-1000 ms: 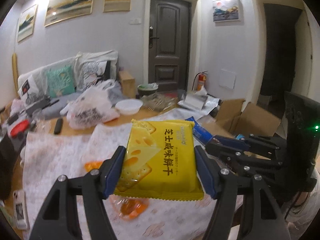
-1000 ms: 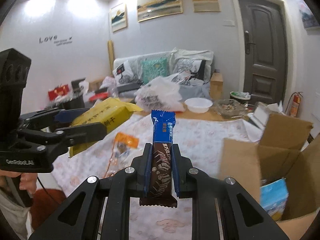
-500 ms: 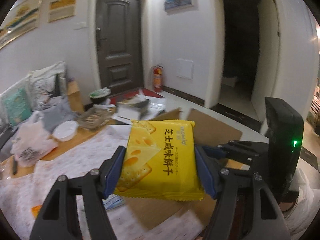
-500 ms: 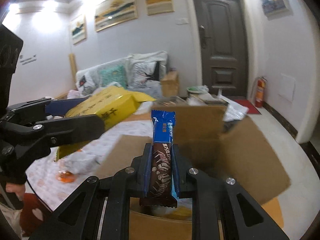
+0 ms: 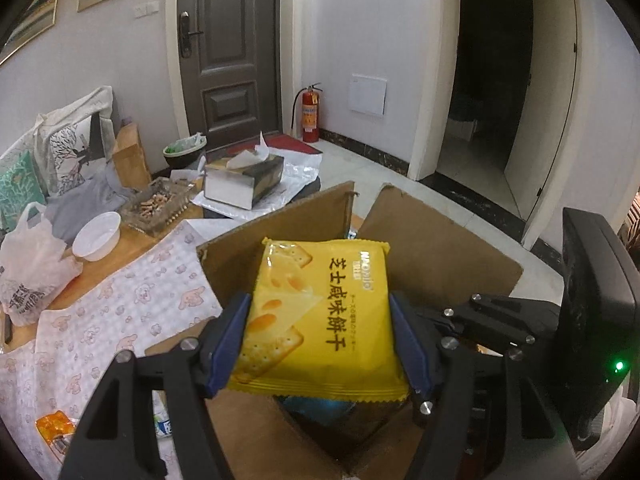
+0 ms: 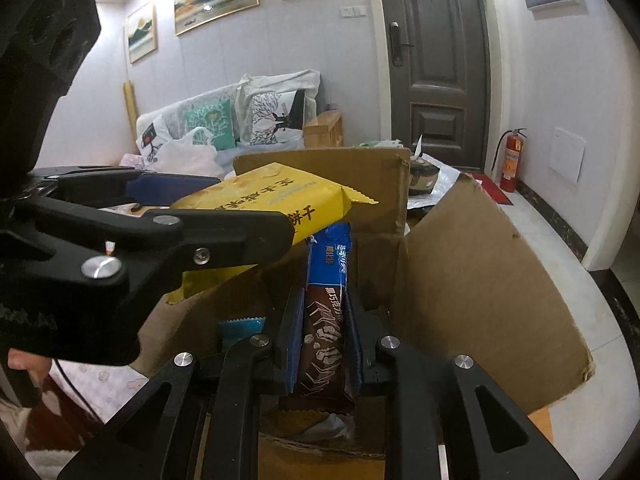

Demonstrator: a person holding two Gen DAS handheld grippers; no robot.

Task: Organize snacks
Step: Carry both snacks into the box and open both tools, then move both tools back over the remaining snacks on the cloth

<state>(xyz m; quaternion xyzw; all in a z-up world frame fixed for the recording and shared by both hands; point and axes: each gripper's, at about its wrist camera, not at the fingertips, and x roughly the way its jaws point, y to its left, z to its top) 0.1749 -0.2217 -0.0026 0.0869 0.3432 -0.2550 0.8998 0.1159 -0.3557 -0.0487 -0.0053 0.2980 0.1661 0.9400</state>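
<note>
My left gripper is shut on a yellow cheese cracker packet and holds it over the open cardboard box. My right gripper is shut on a blue and brown chocolate bar, held upright over the same box. In the right wrist view the left gripper with the yellow packet sits just left of and above the bar. In the left wrist view the right gripper shows at the right. A blue packet lies inside the box.
A table with a patterned cloth lies left of the box, with an orange snack packet, a white bowl, a plastic bag and a tissue box. A red fire extinguisher stands by the door.
Both grippers have swung from over the table to over the open cardboard box, still holding their snacks. The box flaps now fill the views below both snacks.
</note>
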